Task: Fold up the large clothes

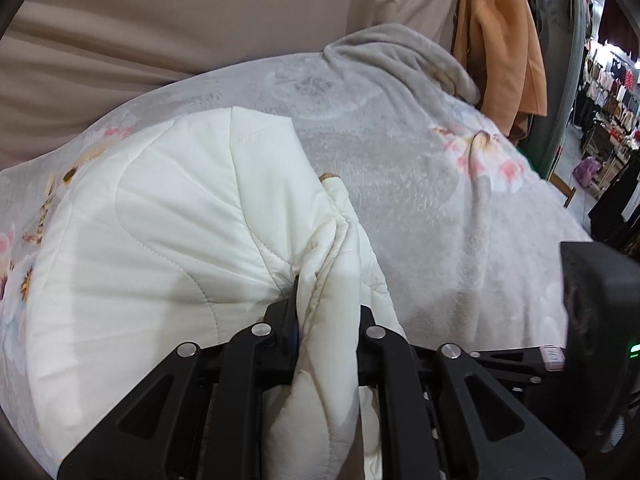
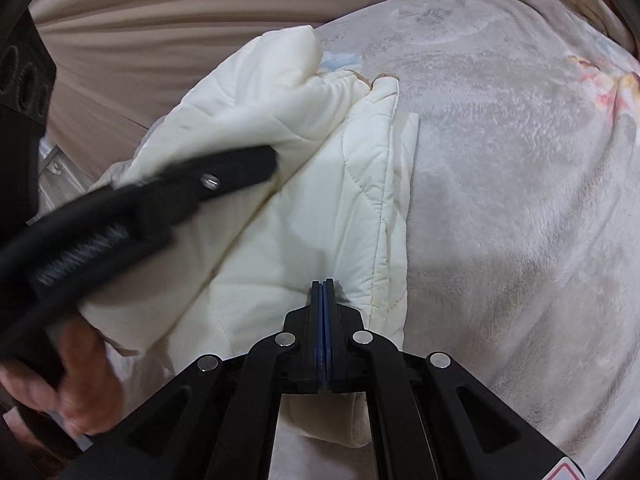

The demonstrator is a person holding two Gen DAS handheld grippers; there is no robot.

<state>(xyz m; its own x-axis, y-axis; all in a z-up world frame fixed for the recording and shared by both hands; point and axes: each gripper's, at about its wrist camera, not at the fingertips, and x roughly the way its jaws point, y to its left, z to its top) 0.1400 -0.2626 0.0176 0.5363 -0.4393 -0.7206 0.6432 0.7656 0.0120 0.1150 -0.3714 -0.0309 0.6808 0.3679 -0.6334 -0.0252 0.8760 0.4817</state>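
Note:
A cream quilted jacket (image 1: pixel 168 224) lies bunched on a grey floral fleece blanket (image 1: pixel 440 208). My left gripper (image 1: pixel 326 300) is shut on a thick fold of the jacket, which fills the space between its fingers. In the right wrist view the jacket (image 2: pixel 304 200) lies partly folded, its straight edge to the right. My right gripper (image 2: pixel 323 286) has its blue pads pressed together just above the jacket, with no cloth seen between them. The left gripper's body (image 2: pixel 160 188) and the hand holding it cross the left of that view over the jacket.
The blanket (image 2: pixel 520 220) covers a bed and stretches right of the jacket. A beige cloth backdrop (image 1: pixel 180 20) hangs behind. An orange coat (image 1: pixel 500 40) hangs at the back right, with shop clothing racks (image 1: pixel 612 92) beyond. The right gripper's body (image 1: pixel 600 300) shows at the right edge.

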